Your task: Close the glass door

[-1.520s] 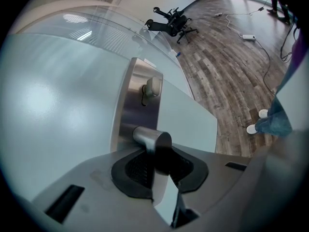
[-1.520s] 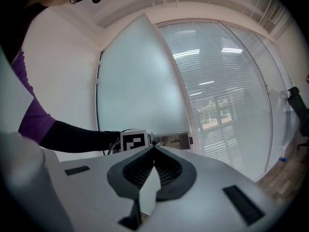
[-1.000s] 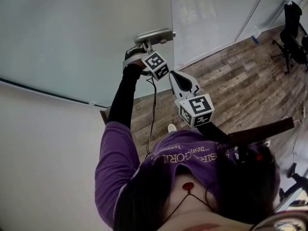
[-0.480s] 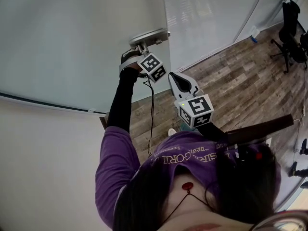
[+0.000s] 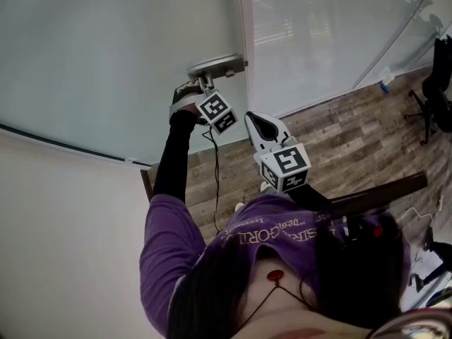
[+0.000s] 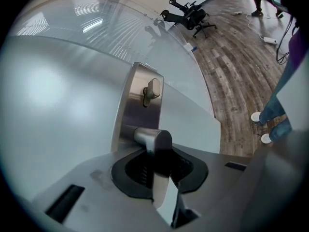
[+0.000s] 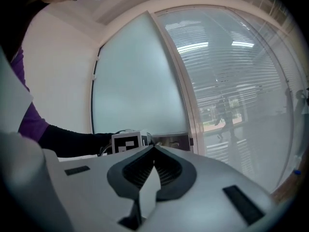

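The frosted glass door (image 5: 120, 55) fills the upper left of the head view, its free edge close beside a pale upright frame (image 7: 186, 105) and the clear glass wall with blinds (image 7: 236, 91). On that edge sits a steel lock plate (image 6: 137, 98) with a thumb-turn (image 6: 151, 90) and a lever handle (image 6: 153, 138). The left tongs (image 5: 205, 83) are clenched on the lever handle, the arm in a black sleeve (image 5: 169, 164) stretched out straight to it. The right tongs (image 7: 153, 149) are closed on nothing, held near the chest and aimed at the door's edge. Wood-plank floor (image 5: 339, 140) runs to the right, with an office chair (image 5: 438, 90) at its far side; a white wall (image 5: 63, 246) lies lower left.
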A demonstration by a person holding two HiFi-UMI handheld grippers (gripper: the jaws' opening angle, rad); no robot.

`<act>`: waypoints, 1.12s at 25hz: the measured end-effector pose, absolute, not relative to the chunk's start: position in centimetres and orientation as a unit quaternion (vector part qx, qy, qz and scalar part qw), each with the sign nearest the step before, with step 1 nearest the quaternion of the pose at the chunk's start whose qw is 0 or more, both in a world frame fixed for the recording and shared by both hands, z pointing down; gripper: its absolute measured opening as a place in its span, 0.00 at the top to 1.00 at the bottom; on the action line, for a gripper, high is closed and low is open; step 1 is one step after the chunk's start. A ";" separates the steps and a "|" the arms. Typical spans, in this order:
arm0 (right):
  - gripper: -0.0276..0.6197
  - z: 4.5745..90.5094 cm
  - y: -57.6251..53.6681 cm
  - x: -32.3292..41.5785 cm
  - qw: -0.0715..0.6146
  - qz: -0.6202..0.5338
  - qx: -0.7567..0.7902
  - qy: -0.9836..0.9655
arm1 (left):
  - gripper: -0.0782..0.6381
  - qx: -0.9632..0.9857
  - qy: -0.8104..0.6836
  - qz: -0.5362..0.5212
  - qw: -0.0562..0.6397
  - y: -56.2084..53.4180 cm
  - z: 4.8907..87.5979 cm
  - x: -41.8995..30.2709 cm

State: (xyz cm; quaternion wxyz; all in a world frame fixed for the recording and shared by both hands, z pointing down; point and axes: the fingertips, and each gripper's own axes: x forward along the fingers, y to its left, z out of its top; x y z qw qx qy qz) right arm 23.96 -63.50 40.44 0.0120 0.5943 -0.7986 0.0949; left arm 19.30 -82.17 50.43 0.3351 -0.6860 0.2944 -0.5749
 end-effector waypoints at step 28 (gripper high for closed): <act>0.98 42.5 -66.4 25.4 0.001 0.110 0.561 -0.821 | 0.81 -0.669 0.330 -0.589 0.310 -85.5 51.6 19.1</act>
